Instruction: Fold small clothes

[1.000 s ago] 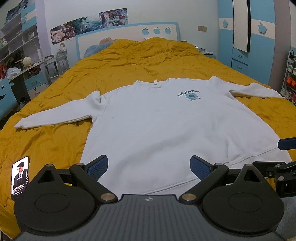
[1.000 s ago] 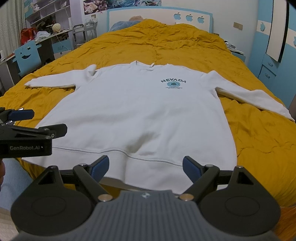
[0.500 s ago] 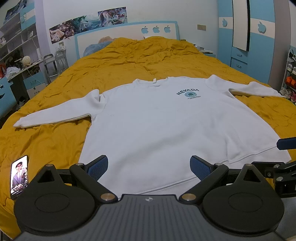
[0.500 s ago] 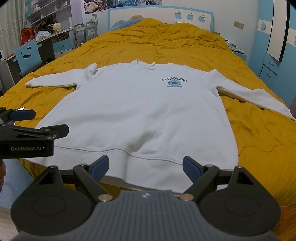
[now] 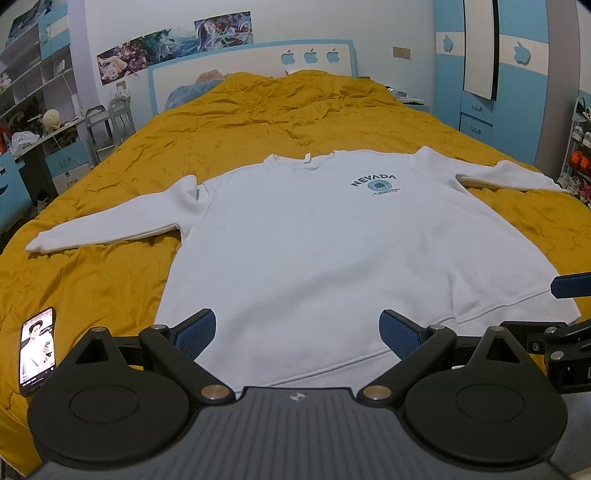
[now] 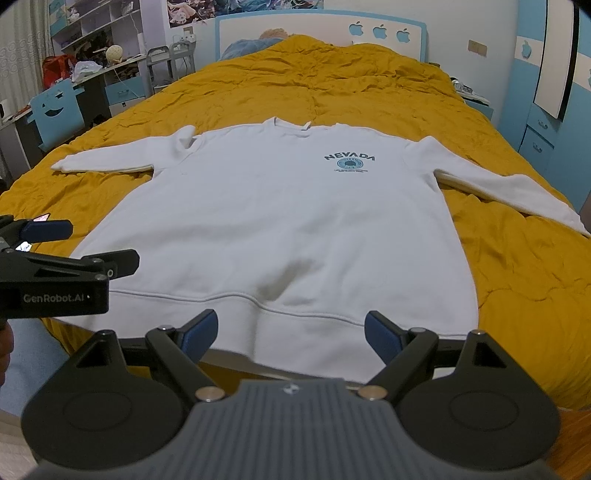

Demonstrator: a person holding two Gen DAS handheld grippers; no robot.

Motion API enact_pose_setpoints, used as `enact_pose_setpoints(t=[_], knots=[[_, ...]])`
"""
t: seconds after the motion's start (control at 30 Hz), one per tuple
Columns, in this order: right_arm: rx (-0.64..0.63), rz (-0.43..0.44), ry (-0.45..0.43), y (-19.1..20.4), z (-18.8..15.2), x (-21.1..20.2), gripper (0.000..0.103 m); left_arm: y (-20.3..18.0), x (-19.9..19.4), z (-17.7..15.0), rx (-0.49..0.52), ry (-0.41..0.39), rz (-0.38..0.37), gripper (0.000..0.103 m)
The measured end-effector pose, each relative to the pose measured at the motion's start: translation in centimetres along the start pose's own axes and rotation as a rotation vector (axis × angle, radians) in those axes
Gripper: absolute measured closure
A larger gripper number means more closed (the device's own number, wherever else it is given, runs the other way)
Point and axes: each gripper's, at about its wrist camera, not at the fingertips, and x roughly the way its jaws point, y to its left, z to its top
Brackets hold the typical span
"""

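Observation:
A white long-sleeved sweatshirt [image 5: 314, 240] with a blue NEVADA print lies flat, front up, on the yellow bedspread, both sleeves spread out; it also shows in the right wrist view [image 6: 288, 229]. Its hem faces me at the bed's near edge. My left gripper [image 5: 297, 332] is open and empty, above the hem's left part. My right gripper [image 6: 291, 334] is open and empty, just before the hem's middle. The left gripper shows from the side in the right wrist view [image 6: 74, 251], and the right gripper at the right edge of the left wrist view [image 5: 554, 310].
A lit phone [image 5: 37, 349] lies on the yellow bedspread [image 5: 295, 118] at the near left. A desk and shelves [image 6: 85, 74] stand left of the bed, a blue wardrobe [image 5: 491, 74] to the right, and a headboard [image 6: 317, 33] at the far end.
Both grippers have eased slightly and the view has shifted a little; the sweatshirt has not moved and both grippers stay open.

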Motion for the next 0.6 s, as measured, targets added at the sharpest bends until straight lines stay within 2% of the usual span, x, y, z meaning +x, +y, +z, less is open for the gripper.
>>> enact_pose_setpoints(t=[0.6], knots=[[0.002, 0.0, 0.004, -0.02, 0.02, 0.0, 0.021, -0.29, 0.1, -0.18, 0.002, 0.004, -0.001, 0.0]])
